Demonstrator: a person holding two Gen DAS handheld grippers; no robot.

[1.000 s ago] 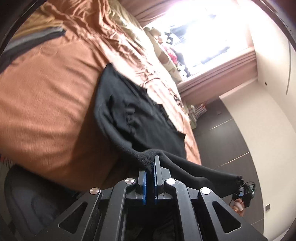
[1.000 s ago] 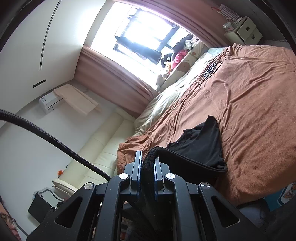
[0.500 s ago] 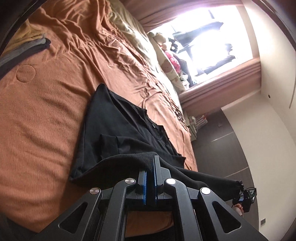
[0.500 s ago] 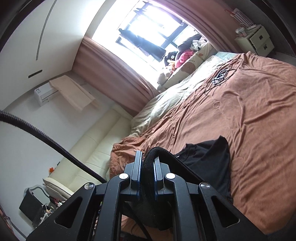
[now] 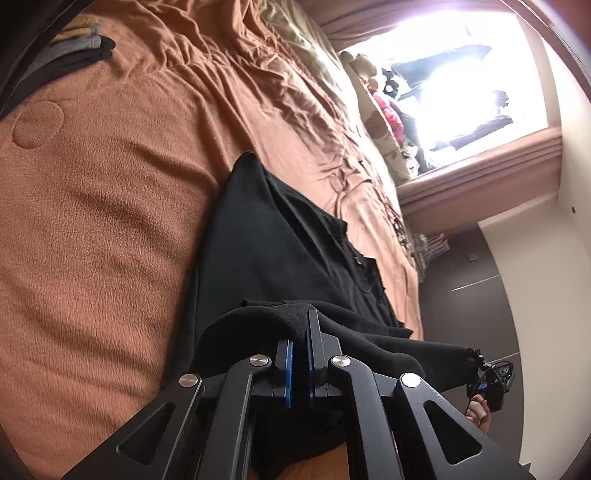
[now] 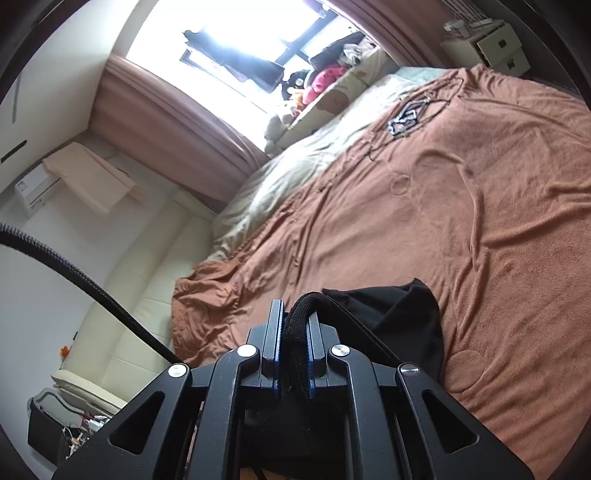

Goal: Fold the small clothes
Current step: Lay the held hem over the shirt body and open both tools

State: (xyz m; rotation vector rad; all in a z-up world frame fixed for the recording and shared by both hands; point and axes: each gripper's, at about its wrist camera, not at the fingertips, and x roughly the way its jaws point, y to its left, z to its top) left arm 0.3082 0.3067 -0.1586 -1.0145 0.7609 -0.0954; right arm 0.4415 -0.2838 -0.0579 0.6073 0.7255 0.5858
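A bedroom in daylight, with a wide bed under a rust-brown blanket (image 5: 110, 221) and a bright window (image 6: 236, 33) beyond its far side, is where the folding is going on. The left gripper (image 5: 299, 365) is clamped on an edge of a black garment (image 5: 280, 251), the cloth bunched up between its blue pads; the right gripper (image 6: 294, 354) likewise pinches a thick rolled hem of the same garment, and it shows small at the lower right of the left view. Out from both grips the cloth runs onto the blanket, its far part lying fairly flat, the near edge lifted. Farther off, a small stack of folded clothes (image 5: 77, 40) sits at the blanket's far corner. This looks like the laying-out or first fold; next, both held corners would need to travel together, keeping the edge taut, before being let go.
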